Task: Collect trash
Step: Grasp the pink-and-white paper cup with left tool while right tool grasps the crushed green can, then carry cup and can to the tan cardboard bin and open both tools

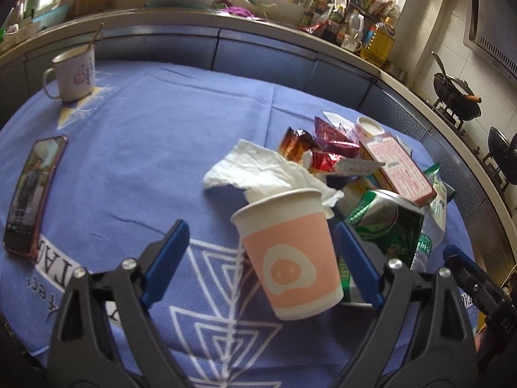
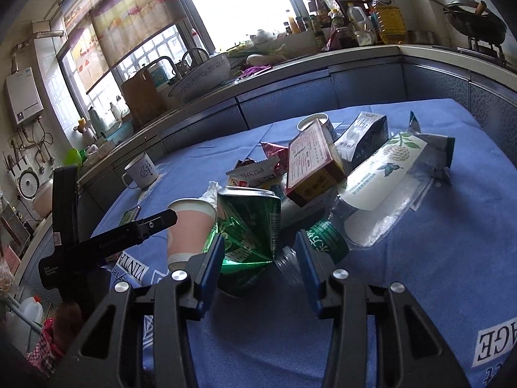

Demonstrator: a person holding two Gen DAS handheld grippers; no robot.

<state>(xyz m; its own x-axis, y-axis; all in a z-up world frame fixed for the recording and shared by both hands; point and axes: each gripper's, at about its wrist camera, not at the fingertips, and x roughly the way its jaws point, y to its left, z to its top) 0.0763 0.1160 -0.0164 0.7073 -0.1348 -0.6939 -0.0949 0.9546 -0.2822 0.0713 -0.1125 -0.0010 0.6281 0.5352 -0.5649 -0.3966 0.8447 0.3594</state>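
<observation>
Between the blue pads of the left gripper [image 1: 261,262], seen from the left wrist, stands a paper cup [image 1: 287,252], pink-banded with a white rim and a round white face printed on its side. Its mouth is up and tipped toward the left finger, so its long axis leans off upright. The jaws are spread wide; the cup sits nearer the right pad, and I cannot tell whether it touches it, while the left pad is well clear. Just beyond the fingertips lies a crumpled white tissue [image 1: 261,171], and past the right pad a dented green can [image 1: 384,223], a pink carton [image 1: 400,169] and red wrappers [image 1: 332,145] lie heaped on the blue tablecloth [image 1: 161,129].

From the right wrist, the right gripper [image 2: 260,266] is partly open with the green can [image 2: 248,226] ahead, between its pads, crushed and shiny, top rim up and tilted. The left pad meets the can's side; the right pad stands apart from it, beside a clear bottle [image 2: 355,220] with a green label, which lies on its side, neck toward the jaws. Outside the left pad stands the cup [image 2: 190,226].
</observation>
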